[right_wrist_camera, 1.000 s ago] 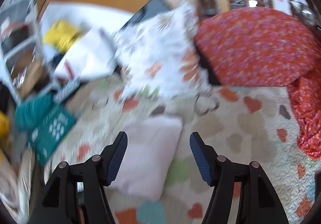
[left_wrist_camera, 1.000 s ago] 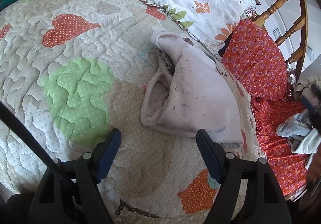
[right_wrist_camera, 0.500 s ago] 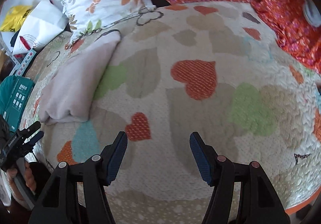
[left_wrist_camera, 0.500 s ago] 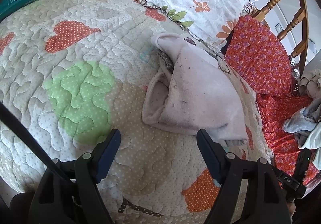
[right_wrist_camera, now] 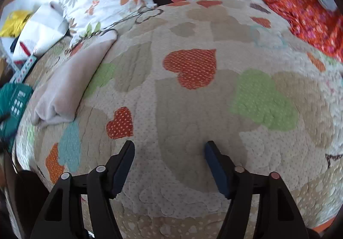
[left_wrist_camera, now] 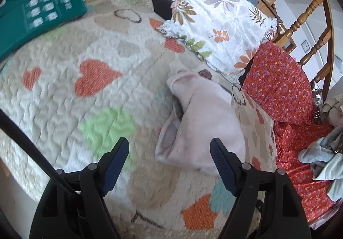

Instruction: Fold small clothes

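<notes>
Pink garment (left_wrist_camera: 205, 123) lies folded on the quilt (left_wrist_camera: 85, 93) by the pillow (left_wrist_camera: 218, 24). My left claw (left_wrist_camera: 169, 159) and right claw (right_wrist_camera: 169, 161), just widened, hang empty. I judge one item done; next, fetch another from the pile (left_wrist_camera: 321, 153).

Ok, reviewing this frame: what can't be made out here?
- Pale pink garment: motion blur in the left wrist view hides what type of clothing it is, and how it is folded.
- Grey clothes pile: cut off by the right edge of the left wrist view.
- Green package: its print is too blurred to read in either view.
</notes>
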